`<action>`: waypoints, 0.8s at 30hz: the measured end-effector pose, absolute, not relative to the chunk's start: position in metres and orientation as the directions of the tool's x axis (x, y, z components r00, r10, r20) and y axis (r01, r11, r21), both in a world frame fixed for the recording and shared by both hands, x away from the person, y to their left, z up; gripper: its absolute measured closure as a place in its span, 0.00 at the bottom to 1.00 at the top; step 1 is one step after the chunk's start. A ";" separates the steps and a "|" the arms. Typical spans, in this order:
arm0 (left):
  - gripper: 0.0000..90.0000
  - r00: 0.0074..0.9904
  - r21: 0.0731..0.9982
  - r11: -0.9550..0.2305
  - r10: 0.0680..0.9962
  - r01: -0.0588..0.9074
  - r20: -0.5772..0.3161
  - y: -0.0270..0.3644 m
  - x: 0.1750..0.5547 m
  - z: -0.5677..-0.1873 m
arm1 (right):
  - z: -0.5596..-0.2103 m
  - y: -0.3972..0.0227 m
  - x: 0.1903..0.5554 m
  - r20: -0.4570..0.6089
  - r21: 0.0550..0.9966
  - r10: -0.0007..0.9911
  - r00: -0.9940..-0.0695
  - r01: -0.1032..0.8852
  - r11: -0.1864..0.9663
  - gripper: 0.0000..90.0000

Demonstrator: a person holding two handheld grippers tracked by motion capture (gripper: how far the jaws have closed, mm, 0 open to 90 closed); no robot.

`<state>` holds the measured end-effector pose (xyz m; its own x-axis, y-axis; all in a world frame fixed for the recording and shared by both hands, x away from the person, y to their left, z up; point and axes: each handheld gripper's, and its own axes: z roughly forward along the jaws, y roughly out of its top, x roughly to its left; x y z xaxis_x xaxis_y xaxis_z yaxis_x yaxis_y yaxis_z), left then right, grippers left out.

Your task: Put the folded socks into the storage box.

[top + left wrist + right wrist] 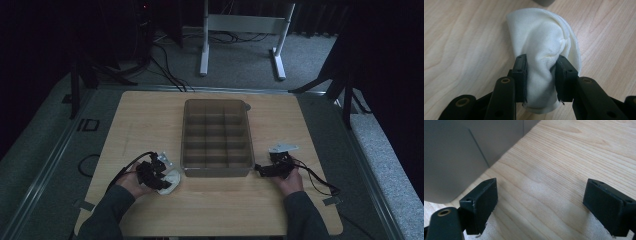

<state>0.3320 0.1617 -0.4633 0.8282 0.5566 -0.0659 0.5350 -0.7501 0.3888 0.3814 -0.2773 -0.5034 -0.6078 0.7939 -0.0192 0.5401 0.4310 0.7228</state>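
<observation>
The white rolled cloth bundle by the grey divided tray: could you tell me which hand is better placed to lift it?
Left: the left gripper already pinches the white rolled cloth bundle; the right gripper is open over bare wood.

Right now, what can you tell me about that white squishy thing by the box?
It is a white cloth bundle, a soft knitted fabric that looks like a rolled-up sock, with folds gathered into a pucker on one side. It lies on the wooden table, just off the near left corner of the grey divided box but apart from it. The left gripper has its two black jaws pressed against either side, pinching the lower part so the cloth creases between them. Its wider, rounded end bulges out beyond the jaws.
</observation>
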 end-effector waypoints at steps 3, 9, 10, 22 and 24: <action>0.74 0.822 0.397 -0.743 0.566 0.539 -0.056 0.166 0.332 -0.459 | -0.503 -0.277 0.381 -0.019 0.723 0.794 -0.608 0.540 0.431 0.13; 0.73 0.824 0.416 -0.738 0.564 0.531 -0.051 0.171 0.331 -0.450 | -0.503 -0.277 0.381 -0.019 0.723 0.794 -0.608 0.540 0.431 0.13; 0.73 0.823 0.417 -0.736 0.566 0.533 -0.052 0.172 0.331 -0.449 | -0.503 -0.277 0.381 -0.019 0.723 0.794 -0.608 0.540 0.431 0.13; 0.73 0.826 0.443 -0.732 0.563 0.518 -0.035 0.177 0.331 -0.435 | -0.503 -0.277 0.381 -0.019 0.723 0.794 -0.608 0.540 0.431 0.13; 0.73 0.824 0.448 -0.729 0.566 0.518 -0.034 0.177 0.330 -0.433 | -0.503 -0.277 0.381 -0.019 0.723 0.794 -0.608 0.540 0.431 0.13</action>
